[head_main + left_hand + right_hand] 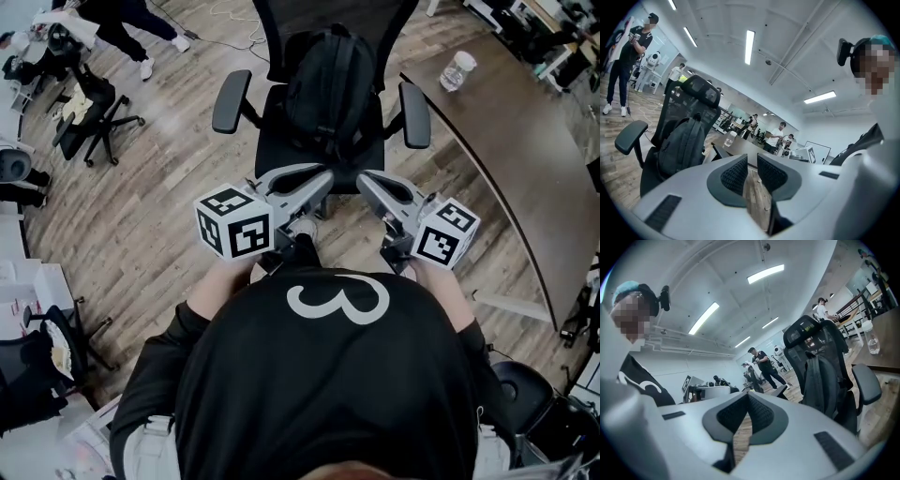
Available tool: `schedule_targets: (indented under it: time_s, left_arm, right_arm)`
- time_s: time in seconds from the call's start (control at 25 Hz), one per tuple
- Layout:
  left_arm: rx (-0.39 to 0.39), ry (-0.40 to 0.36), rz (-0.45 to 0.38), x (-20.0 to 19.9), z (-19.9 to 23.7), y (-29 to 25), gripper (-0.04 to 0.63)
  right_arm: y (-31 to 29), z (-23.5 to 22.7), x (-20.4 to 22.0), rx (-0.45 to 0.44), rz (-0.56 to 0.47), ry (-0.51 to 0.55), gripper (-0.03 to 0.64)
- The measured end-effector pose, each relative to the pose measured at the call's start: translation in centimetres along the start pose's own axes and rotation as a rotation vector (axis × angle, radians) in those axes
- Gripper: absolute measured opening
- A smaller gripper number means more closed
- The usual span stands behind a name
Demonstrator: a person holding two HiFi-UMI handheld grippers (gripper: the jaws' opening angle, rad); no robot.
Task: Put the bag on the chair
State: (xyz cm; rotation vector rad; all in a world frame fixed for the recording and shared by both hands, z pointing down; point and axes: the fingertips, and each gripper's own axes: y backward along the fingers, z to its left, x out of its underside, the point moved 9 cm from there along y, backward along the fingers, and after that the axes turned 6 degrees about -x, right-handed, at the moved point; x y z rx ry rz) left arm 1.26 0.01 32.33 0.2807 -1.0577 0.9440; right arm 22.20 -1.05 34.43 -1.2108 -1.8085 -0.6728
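Head view looks down on the black bag (330, 80), which stands upright on the seat of the black office chair (232, 100) and leans against its mesh backrest. Both grippers hang side by side just in front of the seat, apart from the bag. The left gripper (322, 181) has its jaws slightly parted with nothing between them (only the wood floor (169, 206) shows through the gap). The right gripper (364, 180) has its jaws closed tip to tip, empty. Right of the chair, a curved dark desk (511, 159) carries a clear bottle (457, 70).
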Motion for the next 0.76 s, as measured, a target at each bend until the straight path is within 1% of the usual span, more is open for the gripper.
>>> schedule_targets:
  time_s: [0.12, 0.32, 0.52, 0.76]
  left_arm:
    - [-0.005, -0.012, -0.013, 0.7, -1.5, 0.6, 0.077]
    - [-0.007, -0.017, -0.024, 2.1, -3.9, 2.1, 0.077]
    - [0.002, -0.032, -0.021, 3.0, -5.9, 2.4, 0.077]
    - [0.013, -0.03, -0.013, 3.5, -7.7, 2.6, 0.077]
  right_arm:
    - [1.2, 1.3, 0.1, -0.007, -0.006, 0.015, 0.025]
    - [3.3, 3.3, 1.1, -0.082, -0.082, -0.089, 0.025]
    - [4.8, 4.8, 2.1, -0.056, -0.063, -0.044, 0.025]
    - [6.4, 5.9, 2.4, -0.042, -0.069, -0.049, 0.025]
